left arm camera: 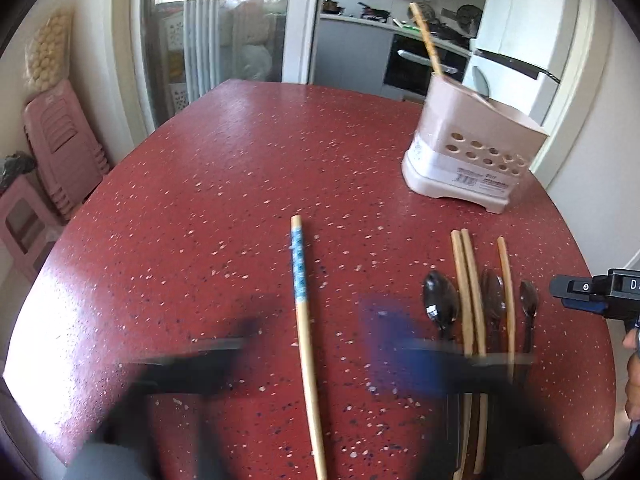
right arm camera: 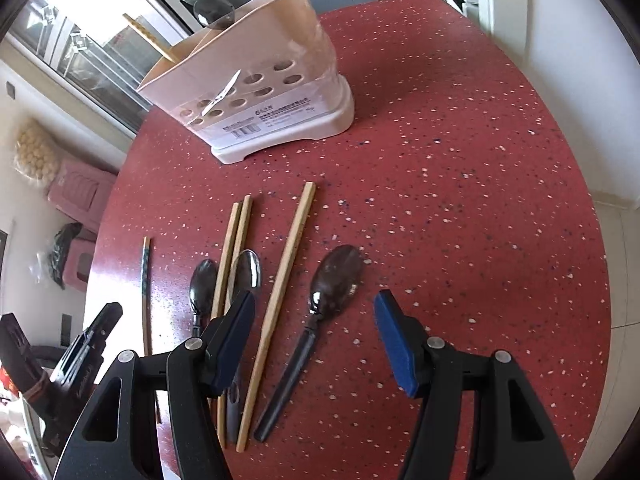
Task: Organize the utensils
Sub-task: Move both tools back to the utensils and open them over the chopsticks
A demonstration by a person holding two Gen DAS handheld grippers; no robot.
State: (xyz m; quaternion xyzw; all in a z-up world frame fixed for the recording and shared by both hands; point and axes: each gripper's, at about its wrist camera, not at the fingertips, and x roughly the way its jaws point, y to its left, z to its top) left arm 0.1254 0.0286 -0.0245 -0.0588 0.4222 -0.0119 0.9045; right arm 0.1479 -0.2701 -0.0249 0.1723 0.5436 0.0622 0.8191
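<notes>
A chopstick with a blue patterned band (left arm camera: 299, 280) lies on the red speckled table (left arm camera: 240, 180), between the blurred, wide-apart fingers of my left gripper (left arm camera: 312, 340), which is open. To its right lie a pair of plain chopsticks (left arm camera: 466, 280), a single chopstick (left arm camera: 506, 280) and three dark spoons (left arm camera: 440, 300). My right gripper (right arm camera: 314, 308) hangs open over the rightmost spoon (right arm camera: 340, 276), and its pads do not touch it. Behind stands the beige utensil holder (right arm camera: 260, 80), with one chopstick (right arm camera: 150, 38) and one spoon (right arm camera: 212, 10) in it.
The table's curved edge runs close on the right (right arm camera: 600, 240), with tiled floor beyond it. Pink stools (left arm camera: 60, 148) are stacked against the wall at left. A glass door, an oven and a kitchen counter lie behind the table.
</notes>
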